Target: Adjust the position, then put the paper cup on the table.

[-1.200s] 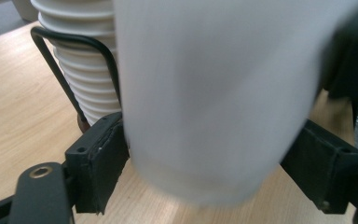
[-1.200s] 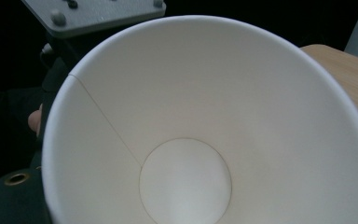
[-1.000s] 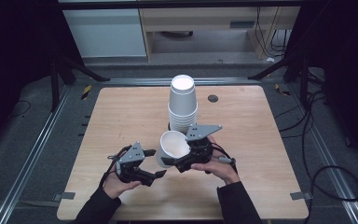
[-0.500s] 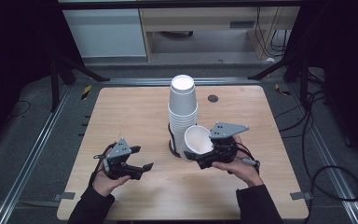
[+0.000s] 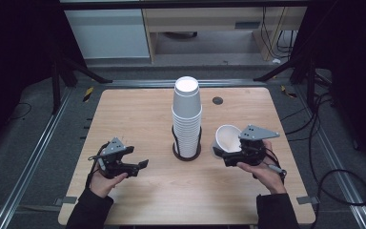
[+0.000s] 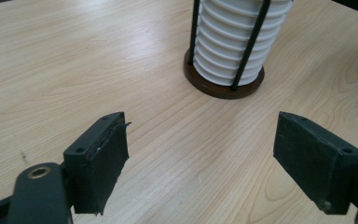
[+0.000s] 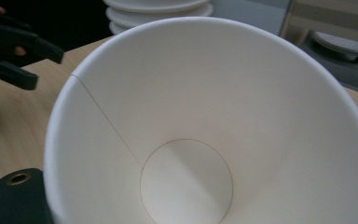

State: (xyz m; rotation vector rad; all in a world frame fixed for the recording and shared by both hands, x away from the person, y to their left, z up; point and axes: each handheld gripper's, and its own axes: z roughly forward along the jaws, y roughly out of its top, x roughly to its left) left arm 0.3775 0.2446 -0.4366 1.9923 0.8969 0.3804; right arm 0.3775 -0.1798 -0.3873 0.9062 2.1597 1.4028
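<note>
Single white paper cup held in right tongs, tipped on its side, mouth turned up and toward the stack; same cup seen from the right gripper view with open mouth facing the lens, round bottom and side seam visible. Right tongs closed on cup wall near its base. Left tongs well apart from the cup, on the far side of the stack from it; standing wide, nothing between them, jaws just closing a little. Left tongs hovering over bare wood, stack just ahead of them.

Count: one loose cup; one stack of nested white cups, upside down, roughly a dozen rims visible, exact number not readable. One dark round holder with thin black upright rods around the stack. Two tongs, two hands.

Stack midway between left and right tongs, slightly beyond both.

Surface: pale wood, rounded corners, one small dark round fitting beyond the right tongs. Grey floor with metal rails either side, cables beyond the right tongs, light cabinets at the far end, surroundings dark.
</note>
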